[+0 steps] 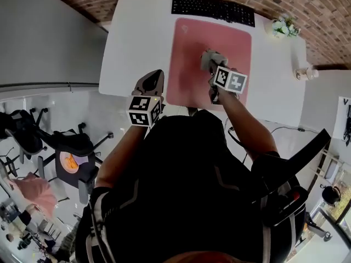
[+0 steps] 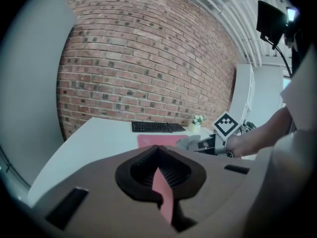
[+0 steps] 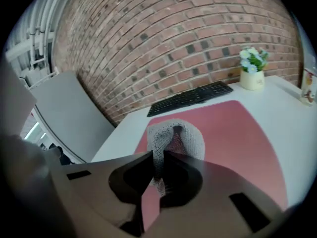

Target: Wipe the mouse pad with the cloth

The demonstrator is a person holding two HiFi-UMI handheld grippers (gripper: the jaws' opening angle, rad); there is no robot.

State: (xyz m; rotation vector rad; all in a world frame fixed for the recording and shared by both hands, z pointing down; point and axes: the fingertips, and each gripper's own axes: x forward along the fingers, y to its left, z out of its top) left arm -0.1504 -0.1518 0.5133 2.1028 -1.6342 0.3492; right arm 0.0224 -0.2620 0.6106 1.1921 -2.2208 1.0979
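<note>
A pink mouse pad (image 1: 189, 64) lies on the white table (image 1: 137, 43), in front of a black keyboard (image 1: 213, 9). My right gripper (image 1: 210, 66) is over the middle of the pad, shut on a grey knitted cloth (image 1: 212, 56). In the right gripper view the cloth (image 3: 193, 140) bulges out ahead of the jaws and rests on the pad (image 3: 242, 133). My left gripper (image 1: 154, 76) hovers at the table's front edge, just left of the pad, with its jaws together and nothing between them. The left gripper view shows the right gripper's marker cube (image 2: 226, 124) and the cloth (image 2: 188, 143).
A small pot of flowers (image 1: 284, 26) stands at the table's far right corner, and a small white object (image 1: 304, 74) sits on the right edge. A brick wall (image 3: 163, 43) rises behind the table. An office chair (image 1: 71, 147) stands on the floor to the left.
</note>
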